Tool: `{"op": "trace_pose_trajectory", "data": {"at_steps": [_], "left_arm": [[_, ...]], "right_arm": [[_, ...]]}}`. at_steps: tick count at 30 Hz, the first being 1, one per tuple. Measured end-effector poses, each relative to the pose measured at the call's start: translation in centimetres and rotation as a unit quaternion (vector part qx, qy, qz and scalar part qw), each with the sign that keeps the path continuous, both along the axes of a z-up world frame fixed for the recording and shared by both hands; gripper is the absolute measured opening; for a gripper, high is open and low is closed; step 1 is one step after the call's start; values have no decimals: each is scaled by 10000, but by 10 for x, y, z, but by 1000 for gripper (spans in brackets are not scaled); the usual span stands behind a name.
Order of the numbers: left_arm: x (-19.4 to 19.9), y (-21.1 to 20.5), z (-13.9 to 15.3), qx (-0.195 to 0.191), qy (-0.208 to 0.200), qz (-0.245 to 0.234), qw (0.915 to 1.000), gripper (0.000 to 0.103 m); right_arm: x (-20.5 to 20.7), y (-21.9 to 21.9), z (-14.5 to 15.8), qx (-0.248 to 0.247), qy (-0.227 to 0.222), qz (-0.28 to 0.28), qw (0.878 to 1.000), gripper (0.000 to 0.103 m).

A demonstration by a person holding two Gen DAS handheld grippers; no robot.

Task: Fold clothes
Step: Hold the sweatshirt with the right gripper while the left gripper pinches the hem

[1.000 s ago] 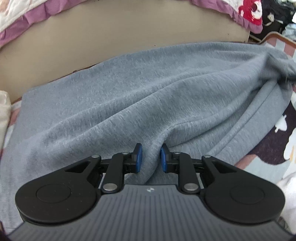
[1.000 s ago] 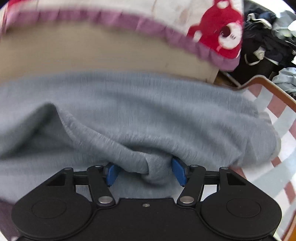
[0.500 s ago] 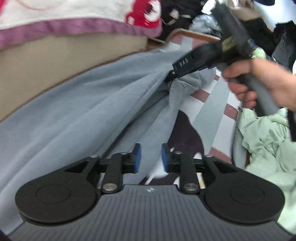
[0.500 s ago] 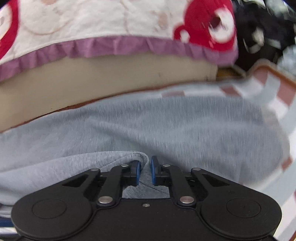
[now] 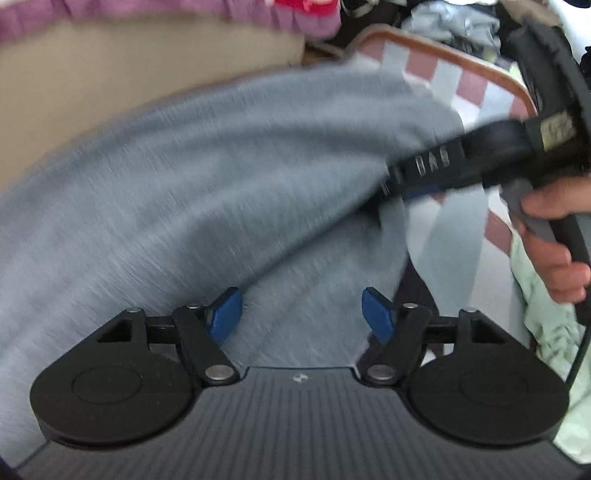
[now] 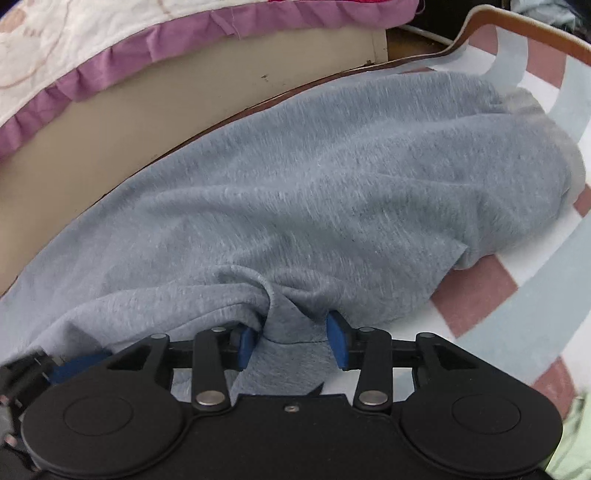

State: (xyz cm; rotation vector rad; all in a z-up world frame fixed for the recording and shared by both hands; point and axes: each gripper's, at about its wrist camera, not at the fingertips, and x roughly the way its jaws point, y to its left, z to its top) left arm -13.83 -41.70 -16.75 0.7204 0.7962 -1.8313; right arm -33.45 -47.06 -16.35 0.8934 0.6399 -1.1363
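A grey sweatshirt [image 5: 192,192] lies spread on a checked sheet [image 5: 458,218]; it also shows in the right wrist view [image 6: 332,192]. My left gripper [image 5: 301,314] is open just above the cloth, with grey fabric between its blue pads but not pinched. My right gripper [image 6: 293,338] is open, its blue pads on either side of a bunched fold of the sweatshirt. The right gripper also shows in the left wrist view [image 5: 461,162], held by a hand at the sweatshirt's right edge. The left gripper's blue tip peeks in at the lower left of the right wrist view [image 6: 74,369].
A beige bed side panel [image 6: 184,92] with a purple-frilled quilt [image 6: 110,70] runs along the far side. A pale green garment [image 5: 546,314] lies at the right. A pile of dark clothes [image 5: 450,22] sits beyond the sheet's brown-trimmed edge.
Both grippers have opened: the left was nearly shut, the right was shut on the grey fold half a second ago. The left gripper has swung toward the right gripper.
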Motion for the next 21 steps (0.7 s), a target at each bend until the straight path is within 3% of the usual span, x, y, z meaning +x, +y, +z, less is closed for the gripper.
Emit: {"op": "trace_pose_trajectory", "data": {"at_steps": [1,3,4,5,6,8,11,14,15,16,18,20,21], "left_arm": [[-1,1,-4,18,4,5,10000,71],[-3,2,-5,-56,3,42,10000,66],[-3,1,-5,-57,52,85,9999,57],[-3,0,-5,-58,102,128,9998,21],[0,-1,-4,35,245,149,9996,3],[5,-4,-4,241,549,187,9980,3],[0,11,6,112,645,-111,9978,2],[-10,30,20,10,733,-413,9964,2],[-15,35,21,18,643,-498,9967,2],[-22,37,17,93,491,-570,9971,2],[-36,39,10,255,176,-711,9970,2],[-49,39,3,550,9,-840,9949,1],[-52,37,0,795,186,-850,9930,1]], "right_arm": [[-1,2,3,-144,-95,33,9998,20],[-6,10,14,-515,-321,149,9980,18],[-9,15,20,-721,-403,267,9962,18],[-11,19,23,-803,-401,352,9953,18],[-13,23,25,-864,-385,429,9946,17],[-16,31,30,-986,-352,584,9928,17],[-21,40,33,-1037,-197,691,9920,16],[-25,43,30,-739,151,583,9954,16],[-27,43,27,-539,259,492,9970,18],[-28,44,24,-352,325,356,9982,30],[-30,47,19,-48,310,151,9994,42],[-31,50,16,179,114,57,9998,42],[-31,51,15,228,-96,29,9997,45]]}}
